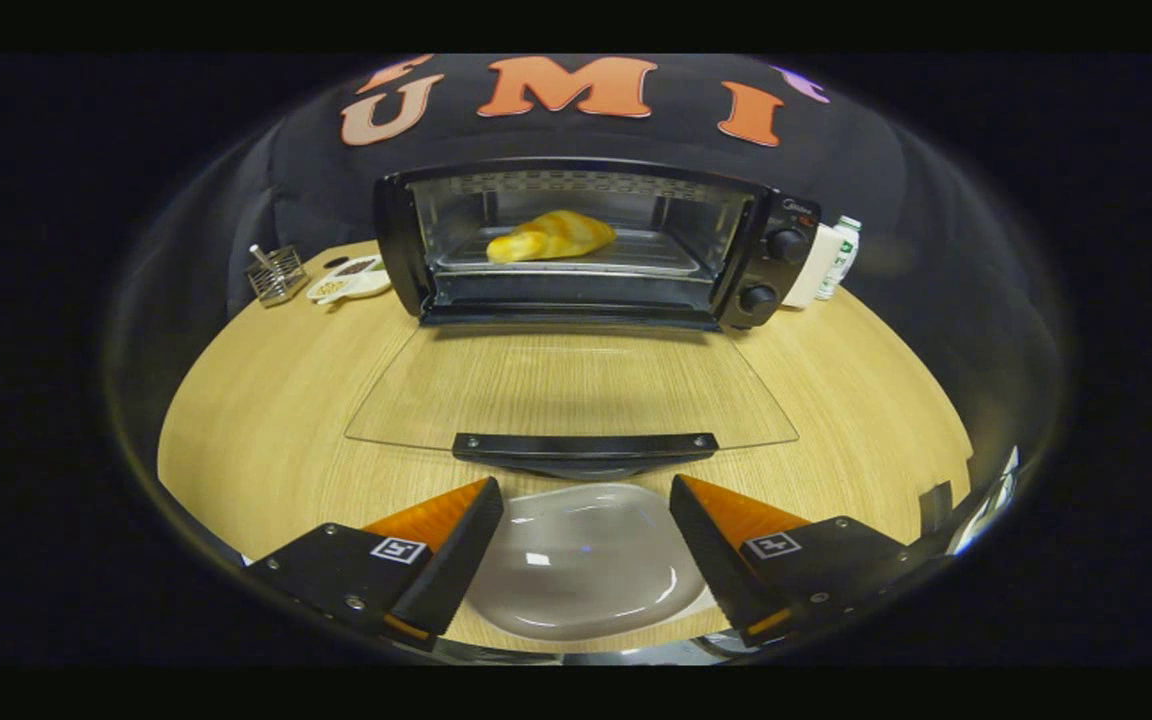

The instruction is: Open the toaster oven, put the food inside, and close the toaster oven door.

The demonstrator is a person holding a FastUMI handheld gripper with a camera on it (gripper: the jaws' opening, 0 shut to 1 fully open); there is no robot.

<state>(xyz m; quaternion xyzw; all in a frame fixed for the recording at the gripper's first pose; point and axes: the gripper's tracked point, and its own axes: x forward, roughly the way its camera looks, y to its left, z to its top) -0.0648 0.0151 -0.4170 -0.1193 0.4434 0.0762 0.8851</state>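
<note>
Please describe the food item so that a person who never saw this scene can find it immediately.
Look at the black toaster oven on the wooden table, beyond the open gripper. Its glass door lies open. On the tray inside lies the croissant, the one golden, striped thing there.

Black toaster oven (596, 245), glass door (572, 390) flat open, golden pastry (551, 236) on inner tray

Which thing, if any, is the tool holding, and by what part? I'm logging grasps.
Nothing. The tool is open above the plate, just short of the door handle; the bread lies in the oven.
</note>
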